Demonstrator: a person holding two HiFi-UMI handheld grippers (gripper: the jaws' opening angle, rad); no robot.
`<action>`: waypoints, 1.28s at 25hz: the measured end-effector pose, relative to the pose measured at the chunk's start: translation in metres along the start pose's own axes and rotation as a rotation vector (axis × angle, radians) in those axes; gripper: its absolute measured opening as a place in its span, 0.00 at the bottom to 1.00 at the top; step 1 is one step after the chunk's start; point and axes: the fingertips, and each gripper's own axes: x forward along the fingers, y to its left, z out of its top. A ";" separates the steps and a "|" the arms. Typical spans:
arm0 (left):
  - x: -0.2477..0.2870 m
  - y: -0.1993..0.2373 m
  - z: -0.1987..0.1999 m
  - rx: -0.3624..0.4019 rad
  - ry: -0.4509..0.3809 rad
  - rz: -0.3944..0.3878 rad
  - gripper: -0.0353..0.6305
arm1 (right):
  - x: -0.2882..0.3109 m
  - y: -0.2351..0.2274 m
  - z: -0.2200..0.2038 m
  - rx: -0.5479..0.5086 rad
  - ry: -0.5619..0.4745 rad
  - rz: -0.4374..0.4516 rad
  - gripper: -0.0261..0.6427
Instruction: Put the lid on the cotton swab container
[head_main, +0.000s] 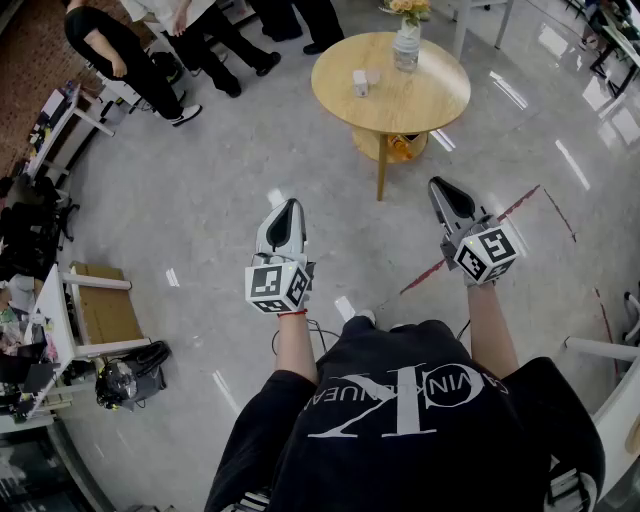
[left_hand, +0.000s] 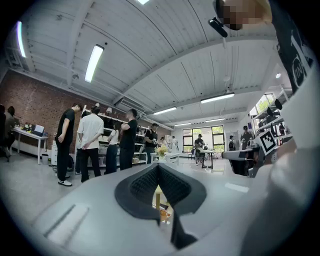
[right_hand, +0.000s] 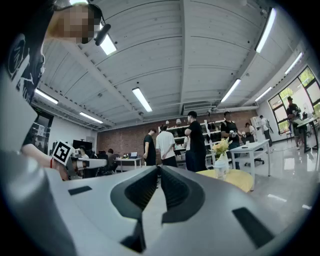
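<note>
Cotton swab container (head_main: 360, 82) on round tabletop (head_main: 440, 95), well apart from L hand-held gripper (head_main: 288, 208) & R hand-held gripper (head_main: 438, 186); both closed, empty.

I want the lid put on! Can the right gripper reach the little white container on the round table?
Probably not from here. The right gripper is over the floor, short of the round table holding the small white container. Nothing blocks the way.
</note>
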 end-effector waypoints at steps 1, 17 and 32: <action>0.000 0.000 0.000 0.003 0.000 0.000 0.07 | 0.001 0.001 0.000 -0.002 0.004 0.003 0.09; 0.014 0.012 -0.006 0.063 0.010 -0.023 0.25 | 0.021 0.007 -0.007 0.046 0.003 0.004 0.07; 0.031 0.085 -0.025 -0.060 0.030 -0.007 0.41 | 0.048 -0.004 -0.017 0.115 -0.041 -0.129 0.29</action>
